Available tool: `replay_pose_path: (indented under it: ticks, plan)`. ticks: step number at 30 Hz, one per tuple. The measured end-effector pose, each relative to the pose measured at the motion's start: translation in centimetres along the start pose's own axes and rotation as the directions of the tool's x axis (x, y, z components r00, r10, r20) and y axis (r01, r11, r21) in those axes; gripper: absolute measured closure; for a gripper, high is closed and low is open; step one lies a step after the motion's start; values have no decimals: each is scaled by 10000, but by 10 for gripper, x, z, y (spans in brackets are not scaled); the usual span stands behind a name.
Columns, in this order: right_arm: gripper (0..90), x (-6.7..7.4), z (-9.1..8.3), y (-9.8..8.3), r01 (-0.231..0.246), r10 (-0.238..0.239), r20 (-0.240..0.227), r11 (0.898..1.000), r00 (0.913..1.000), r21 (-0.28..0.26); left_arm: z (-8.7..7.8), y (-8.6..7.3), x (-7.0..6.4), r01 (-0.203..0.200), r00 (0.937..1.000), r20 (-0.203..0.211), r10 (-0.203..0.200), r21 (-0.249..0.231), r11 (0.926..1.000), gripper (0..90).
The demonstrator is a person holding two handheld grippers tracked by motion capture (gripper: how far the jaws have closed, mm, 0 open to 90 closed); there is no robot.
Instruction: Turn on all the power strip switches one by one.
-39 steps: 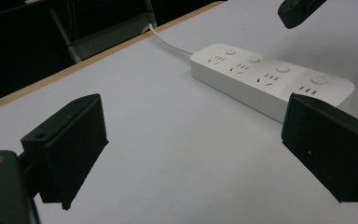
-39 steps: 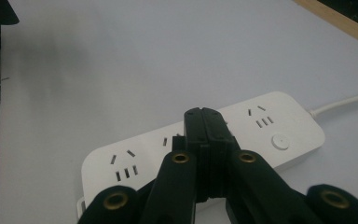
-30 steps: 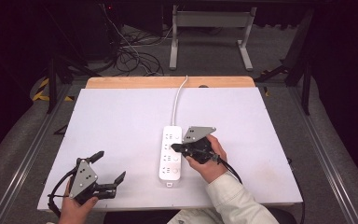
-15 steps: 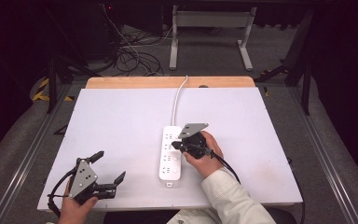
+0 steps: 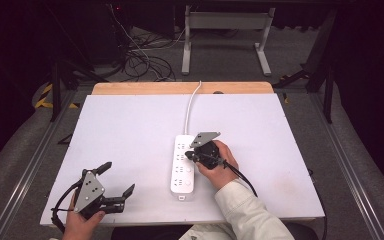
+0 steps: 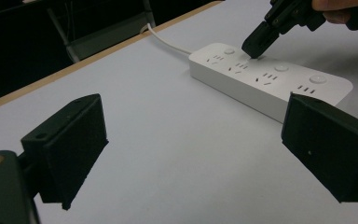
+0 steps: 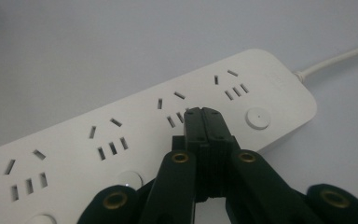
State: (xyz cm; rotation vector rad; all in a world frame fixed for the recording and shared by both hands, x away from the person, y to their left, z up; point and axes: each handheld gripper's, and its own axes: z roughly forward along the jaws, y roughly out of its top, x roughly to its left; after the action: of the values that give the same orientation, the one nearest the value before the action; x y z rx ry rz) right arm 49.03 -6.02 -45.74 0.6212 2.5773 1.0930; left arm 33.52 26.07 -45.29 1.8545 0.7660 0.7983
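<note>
A white power strip (image 5: 182, 167) with several sockets and round buttons (image 7: 258, 117) lies mid-table, its cable (image 5: 192, 107) running to the far edge. My right gripper (image 5: 189, 156) is shut with nothing between its jaws. Its joined tips (image 7: 204, 112) point down onto the strip's top face (image 7: 121, 126), on the button side next to the second socket group from the cable end. From the left gripper view the same tips (image 6: 253, 50) touch, or nearly touch, the strip (image 6: 270, 81). My left gripper (image 5: 117, 177) is held open near the table's front left corner, with bare table between its jaws (image 6: 193, 154).
The strip lies on a white table (image 5: 130, 130) with a wooden strip along its far edge (image 5: 180, 88). Beyond it are a metal stand (image 5: 225, 45) and loose cables (image 5: 140, 60) on the floor. A sleeve (image 5: 245, 210) enters from the bottom edge.
My right gripper has come down and a little to the left, bringing its shut tips onto the power strip. The left gripper has stayed where it was.
</note>
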Motion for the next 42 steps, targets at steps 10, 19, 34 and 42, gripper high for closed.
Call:
replay_pose_path:
  ticks: [10,19,34,42]
  plan:
    - [900,2,2,-2,-78,79,66,9999,9999,-127,0,0,0,-20,10000,-22,20,-12,10000,72]
    - [900,-1,3,-5,-395,392,-137,9989,9991,-247,0,0,-1,-26,10000,-27,26,-10,10000,72]
    - [900,4,5,1,-409,405,147,9988,9991,275,-1,0,0,-70,10000,-53,70,2,10000,72]
    - [900,10,-14,6,695,-690,136,9967,9975,-424,0,0,1,-65,10000,-57,65,10,10000,73]
